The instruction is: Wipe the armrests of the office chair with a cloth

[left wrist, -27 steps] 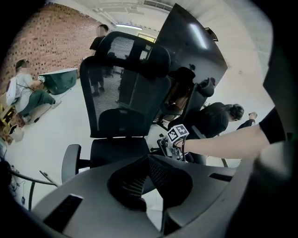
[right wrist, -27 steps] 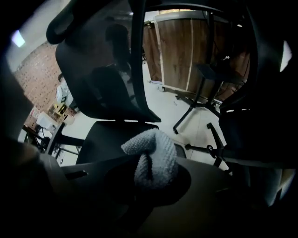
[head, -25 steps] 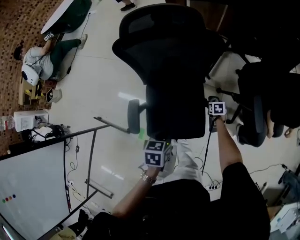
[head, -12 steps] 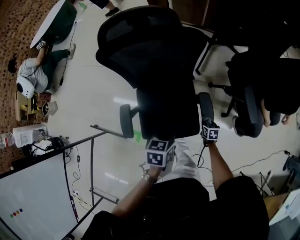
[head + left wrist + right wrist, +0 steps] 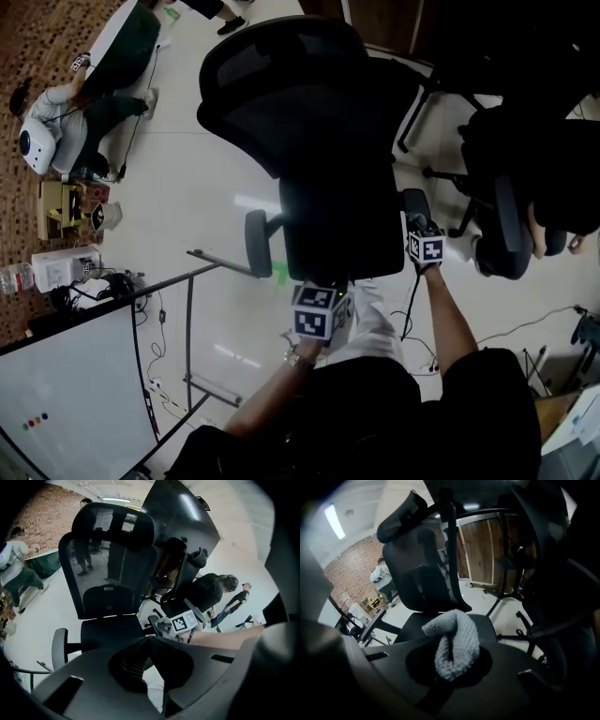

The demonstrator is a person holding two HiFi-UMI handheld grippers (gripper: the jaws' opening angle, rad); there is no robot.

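The right gripper [image 5: 421, 236], jaws pinching the cloth [image 5: 454, 641], sits on the near end of the right armrest [image 5: 412, 206], whose length runs straight ahead. The left gripper [image 5: 320, 302] has its jaws pressed together, empty.

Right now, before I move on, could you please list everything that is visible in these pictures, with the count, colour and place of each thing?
office chair: one, black, centre, seat toward the person
armrests: two, black, one on the left of the seat, one on the right
cloth: one, light grey, knitted, in the right tool
second chair: one, black, far right
whiteboard: one, white, lower left, on a dark stand
box: one, white, on the floor at the left edge
seated person: one, white top and green trousers, on the floor, upper left
left tool: one, grey, shut and empty, at the seat's near edge
right tool: one, grey, shut on the cloth, by the right armrest
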